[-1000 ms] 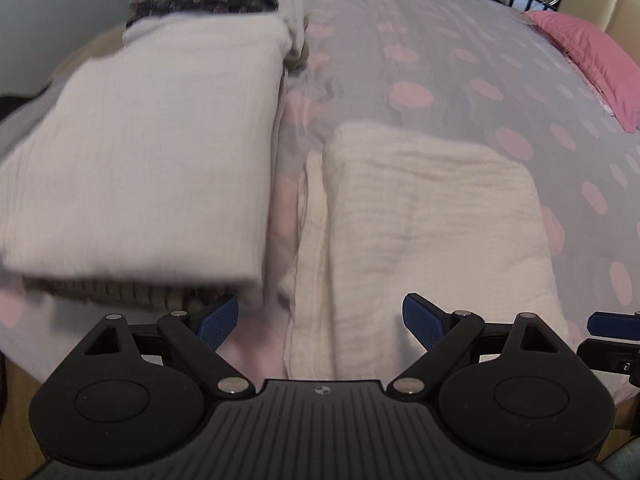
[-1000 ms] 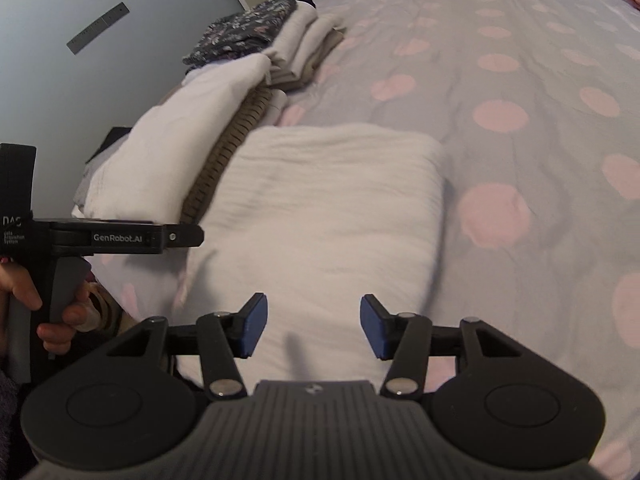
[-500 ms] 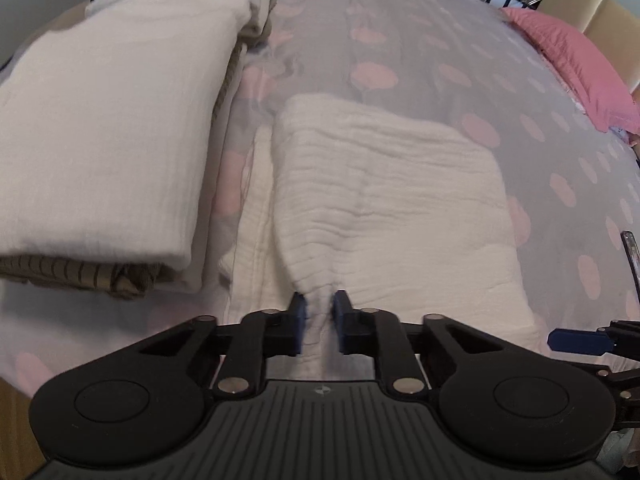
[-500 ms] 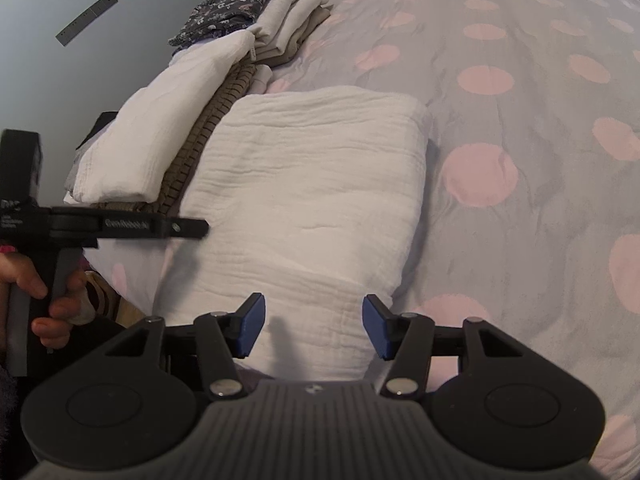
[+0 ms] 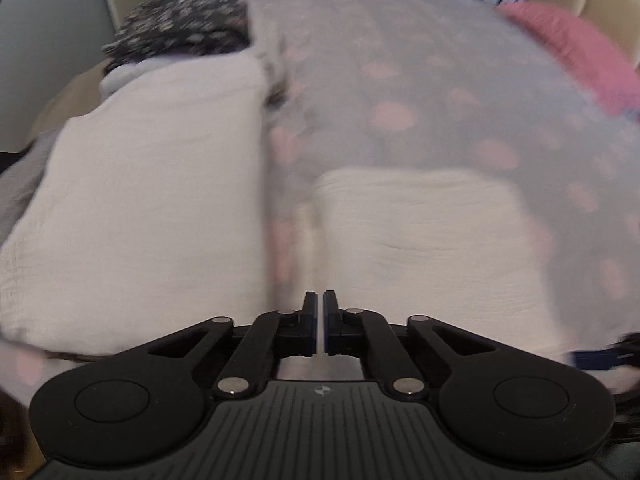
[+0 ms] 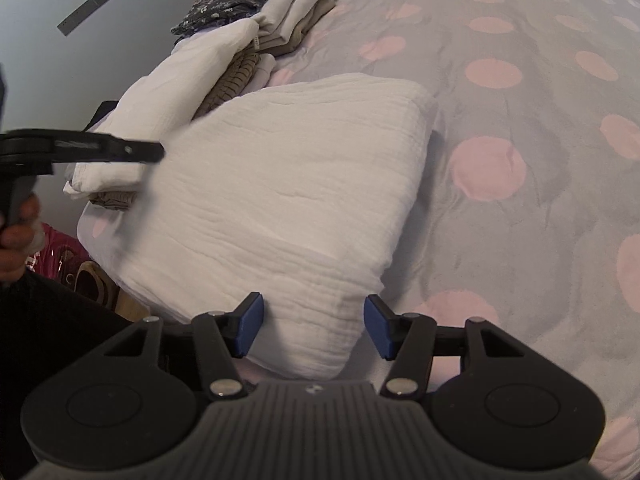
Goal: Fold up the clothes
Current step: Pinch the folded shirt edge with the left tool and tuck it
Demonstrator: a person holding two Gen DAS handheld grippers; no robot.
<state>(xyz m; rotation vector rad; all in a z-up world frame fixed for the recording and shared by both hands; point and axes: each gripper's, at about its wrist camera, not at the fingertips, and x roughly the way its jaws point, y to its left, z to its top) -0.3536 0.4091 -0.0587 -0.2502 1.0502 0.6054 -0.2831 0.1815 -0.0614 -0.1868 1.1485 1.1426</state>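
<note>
The left gripper (image 5: 319,322) is seen from its own blurred camera with its jaws drawn almost together, only a thin slit between them; whether any cloth is pinched there cannot be told, though it appears empty. It is held low over the near edge of a folded white cloth (image 5: 420,248) that lies on a grey bedspread (image 5: 400,60) dotted with pink spots. To the left of the cloth, a stack of folded laundry (image 5: 152,208) is topped by a large white piece, and a dark floral garment (image 5: 184,32) is seen behind it at the far edge of the bed. A pink pillow (image 5: 576,52) lies at the far right. The right gripper (image 6: 314,330) is shown wide open, its blue-padded fingers (image 6: 250,328) set either side of the near corner of the same cloth (image 6: 288,184), with the corner between them but not clamped. In this sharper view the cloth is seen folded into a thick, crinkled rectangle, resting flat on the bedspread (image 6: 520,80) near the bed's edge. Just beside its far left edge the laundry stack (image 6: 192,96) is seen with a brown ribbed piece (image 6: 232,84) tucked under the white top layer, and beige and floral items beyond. At the left edge, the left gripper (image 6: 152,152) is seen side-on and blurred, grasped by a hand (image 6: 16,236) above the cloth's left side.
</note>
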